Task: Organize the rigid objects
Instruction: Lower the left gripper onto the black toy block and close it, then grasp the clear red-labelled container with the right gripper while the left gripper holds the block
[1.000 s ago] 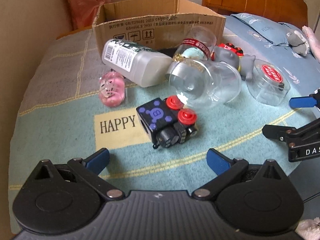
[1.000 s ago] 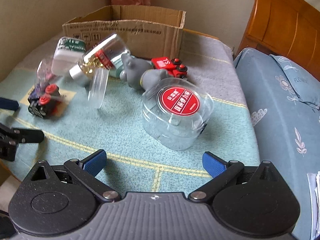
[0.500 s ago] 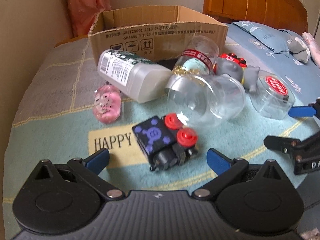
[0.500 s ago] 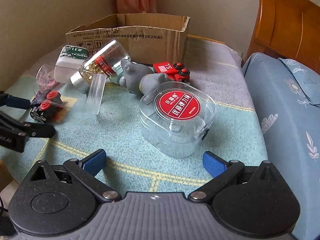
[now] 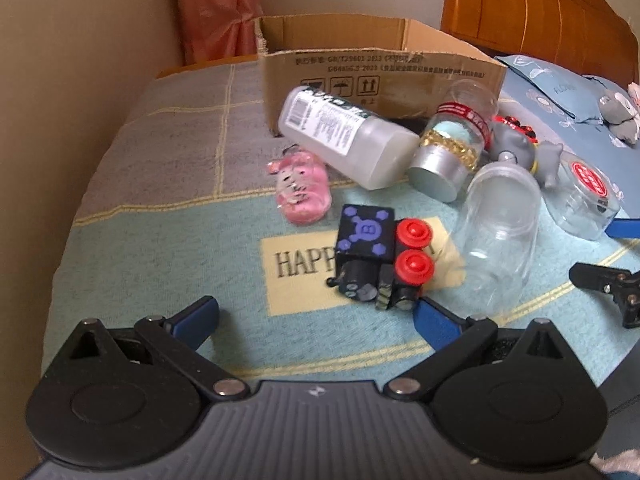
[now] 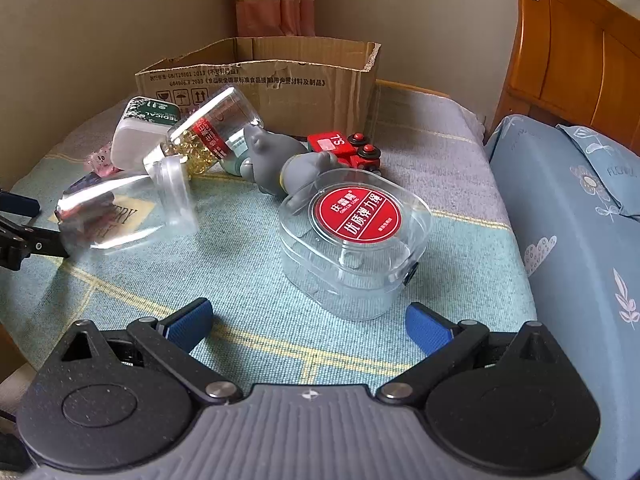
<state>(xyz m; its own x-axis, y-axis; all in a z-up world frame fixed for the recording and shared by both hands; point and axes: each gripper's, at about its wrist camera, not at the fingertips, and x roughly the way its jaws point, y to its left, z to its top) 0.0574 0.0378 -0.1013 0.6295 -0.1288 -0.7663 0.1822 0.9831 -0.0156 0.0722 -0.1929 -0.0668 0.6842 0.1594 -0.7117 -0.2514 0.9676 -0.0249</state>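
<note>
A black toy train (image 5: 376, 260) with red wheels lies on the "HAPPY" blanket, just ahead of my open left gripper (image 5: 316, 322); its right fingertip (image 5: 434, 322) is close beside the train's near end. A clear box with a red label (image 6: 356, 236) sits directly in front of my open right gripper (image 6: 308, 326), nothing between its fingers. Behind lie a clear cup (image 5: 496, 232), a capsule jar (image 5: 452, 148), a white bottle (image 5: 344, 136), a pink toy (image 5: 304, 188), a grey toy (image 6: 280, 160) and a red toy train (image 6: 344, 146). From the right wrist view the cup (image 6: 132, 208) hides the black train.
An open cardboard box (image 5: 380, 76) stands at the back of the bed against the wall. A wooden headboard (image 6: 580, 52) and blue pillows (image 6: 568, 208) are on the right. My right gripper (image 5: 600, 254) shows at the left view's right edge; my left gripper (image 6: 24, 222) at the other's left edge.
My left gripper has come forward and down toward the black train, which now sits near its right finger. My right gripper has closed in on the clear red-label box.
</note>
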